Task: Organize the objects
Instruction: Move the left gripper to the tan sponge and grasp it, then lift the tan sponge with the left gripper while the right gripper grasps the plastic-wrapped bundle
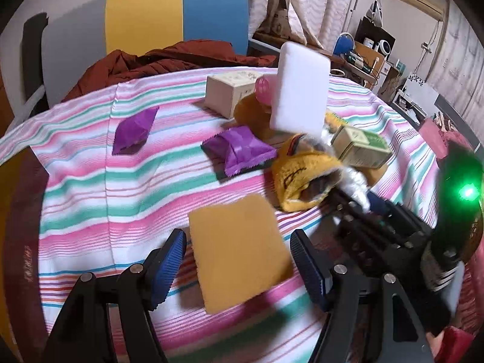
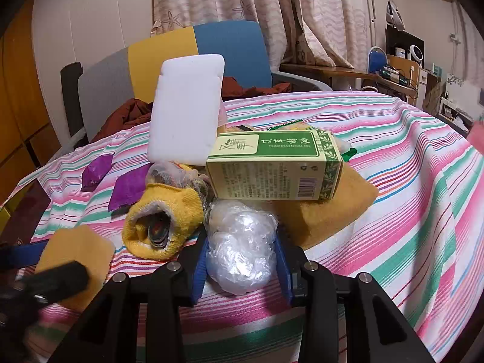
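- Clamping a crumpled clear plastic bag (image 2: 242, 251), right hand-held gripper (image 2: 242, 269) has its pads pressed into both sides; bag sits on the striped counter (image 2: 393, 211), just below the green box (image 2: 272, 166).
- Left hand-held gripper (image 1: 242, 267) released, jaws wide, straddling the orange cloth square (image 1: 239, 254).
- Lift bag straight up, likely; avoid nudging the yellow sock (image 2: 163, 214) alongside.

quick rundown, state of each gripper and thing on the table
left gripper: open, straddling the yellow pad
right gripper: shut on the plastic wad
white sponge: standing on end, tilted
green box: lying on its side
yellow sock: rolled, stuffed
purple sachets: lying flat
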Demonstrator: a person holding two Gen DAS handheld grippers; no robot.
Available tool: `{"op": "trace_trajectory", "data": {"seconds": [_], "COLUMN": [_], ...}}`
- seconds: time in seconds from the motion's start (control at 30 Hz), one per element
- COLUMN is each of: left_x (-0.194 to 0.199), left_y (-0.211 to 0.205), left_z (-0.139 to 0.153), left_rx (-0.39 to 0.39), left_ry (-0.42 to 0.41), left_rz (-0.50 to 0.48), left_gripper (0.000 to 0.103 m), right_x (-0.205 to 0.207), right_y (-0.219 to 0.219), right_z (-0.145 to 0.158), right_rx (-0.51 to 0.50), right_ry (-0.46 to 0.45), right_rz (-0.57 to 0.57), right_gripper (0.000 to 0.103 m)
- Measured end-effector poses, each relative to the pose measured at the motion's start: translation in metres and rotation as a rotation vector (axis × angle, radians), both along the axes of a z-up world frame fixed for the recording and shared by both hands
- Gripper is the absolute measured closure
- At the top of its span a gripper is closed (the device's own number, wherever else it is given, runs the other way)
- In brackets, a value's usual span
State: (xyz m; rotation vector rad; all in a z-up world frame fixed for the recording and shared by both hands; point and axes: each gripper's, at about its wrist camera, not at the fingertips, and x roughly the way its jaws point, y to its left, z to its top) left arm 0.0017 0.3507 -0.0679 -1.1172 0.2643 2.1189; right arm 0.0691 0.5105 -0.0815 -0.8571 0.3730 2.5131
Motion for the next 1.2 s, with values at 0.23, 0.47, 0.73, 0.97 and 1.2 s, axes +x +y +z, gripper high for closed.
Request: {"op": "trace_trajectory", "data": {"seconds": [0.23, 0.47, 0.73, 0.97, 1.2], "left_x": [-0.002, -0.010, 0.002, 0.016, 0.026], "left_y": [-0.007, -0.020, -0.014, -0.029, -0.043], "left_z": [-0.013, -0.020, -0.022, -0.011, -0.002], "left_rx": [0.024, 0.075, 0.020, 0.025, 0.031], "left_ry": [0.019, -0.047, 0.015, 0.068, 0.126], "left_rz": [-0.004, 0.091, 0.065, 0.039, 0.019], "left_gripper": [0.021, 0.008, 0.009, 0.048, 0.049], "right_x": [0.001, 0.001, 0.003, 0.004, 0.002], "right_y": [0.000, 0.000, -0.001, -0.001, -0.004], "right_z": [0.001, 0.001, -0.001, -0.001, -0.001], "right_rx": [0.005, 0.010, 0.017, 0.017, 0.035], "right_ry": [0.000, -0.002, -0.004, -0.005, -0.025], "right_rz": [-0.001, 0.000, 0.001, 0.001, -0.002], "right_gripper": [0.063, 0.063, 0.063, 0.063, 0.063]}}
